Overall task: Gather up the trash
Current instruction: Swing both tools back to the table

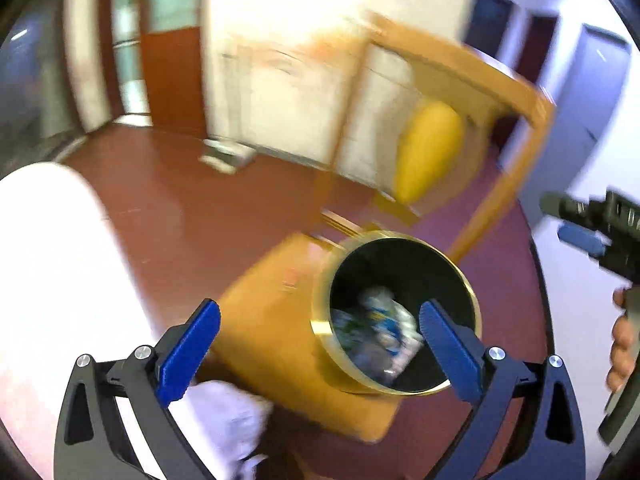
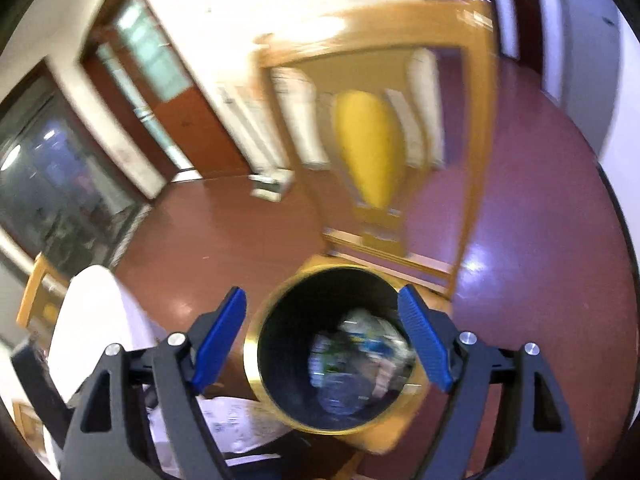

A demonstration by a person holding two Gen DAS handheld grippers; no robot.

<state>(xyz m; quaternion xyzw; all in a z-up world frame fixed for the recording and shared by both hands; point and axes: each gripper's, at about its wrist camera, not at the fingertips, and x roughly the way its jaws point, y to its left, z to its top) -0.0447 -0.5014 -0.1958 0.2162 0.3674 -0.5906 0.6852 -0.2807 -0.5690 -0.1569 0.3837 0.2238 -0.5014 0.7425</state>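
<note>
Red-brown floor (image 2: 224, 240), cream walls, wooden chair with a yellow cushion (image 2: 370, 148) behind; both views are motion-blurred.

Bin (image 2: 260, 344): black inside, gold rim, sitting on a low wooden stool or box (image 1: 260, 320). Crumpled wrappers (image 2: 360, 364) are already at the bottom, white and blue, probably plastic, but too smeared to say.

Left gripper (image 1: 320, 340): jaws wide apart, nothing between them, held above the stool and the bin's left rim. Right gripper (image 2: 324, 336): also spread wide and empty, looking almost straight down into the bin mouth. It shows at the right edge of the left view too, with the person's hand on the handle.

White crumpled thing (image 1: 236, 412) lies just beside the stool, low left, under the left gripper. Likely remaining trash; can't tell whether paper or a bag.

Risks:
- Bin looks tilted or near the stool edge. A knock on the rim from either finger could tip it and spill what's collected.
- Fast motion makes it easy to misjudge the grab on the white piece.
- Thin, soft material could slip out of a shallow pinch, or get pushed under the stool instead of gripped.
- Grippers are near each other over the bin, so a clash is possible.
</note>
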